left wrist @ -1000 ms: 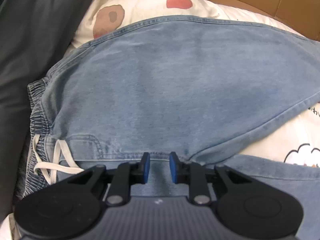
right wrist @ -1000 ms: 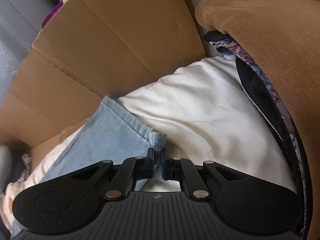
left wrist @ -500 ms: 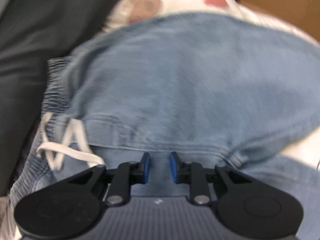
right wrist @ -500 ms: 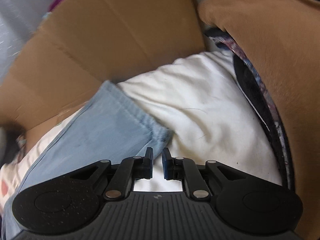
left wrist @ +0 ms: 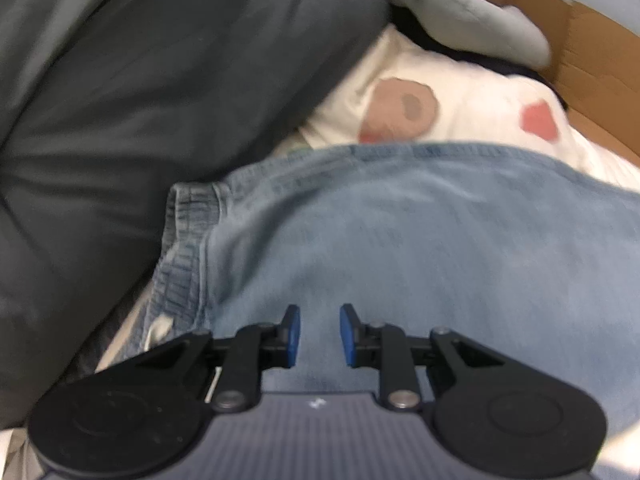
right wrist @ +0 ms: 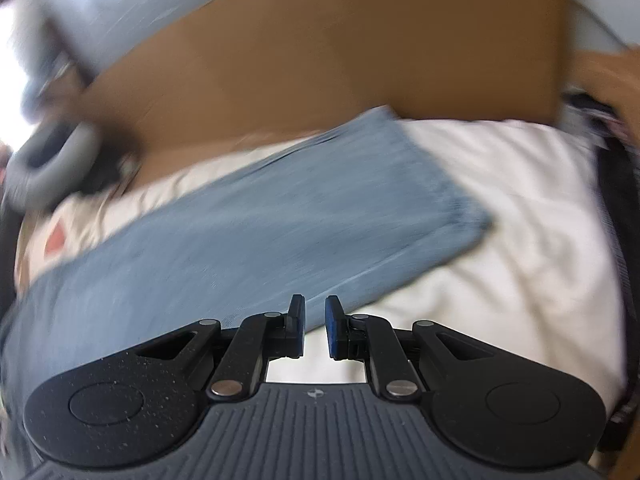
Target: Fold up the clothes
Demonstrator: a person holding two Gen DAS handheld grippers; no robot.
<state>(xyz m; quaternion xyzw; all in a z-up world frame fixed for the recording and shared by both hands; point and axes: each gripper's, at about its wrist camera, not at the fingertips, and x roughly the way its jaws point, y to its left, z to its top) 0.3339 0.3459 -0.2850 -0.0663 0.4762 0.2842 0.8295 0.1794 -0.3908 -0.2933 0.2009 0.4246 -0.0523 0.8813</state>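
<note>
Light blue jeans lie spread on a white printed sheet. The elastic waistband is at the left in the left wrist view. My left gripper hovers over the upper part of the jeans, open, with nothing between its blue pads. In the right wrist view one jeans leg runs across to its hem. My right gripper is just above the leg's near edge, its jaws a narrow gap apart and empty.
A dark grey cloth fills the left side, with a light grey garment behind. A cardboard wall stands at the back. A brown garment and dark patterned cloth lie at the right. White sheet is bare beside the hem.
Both grippers swung left across the jeans and rolled. The right jaws, nearly shut beside the hem before, now stand a little apart. The left gripper now sits nearer the waistband; the drawstring is out of view.
</note>
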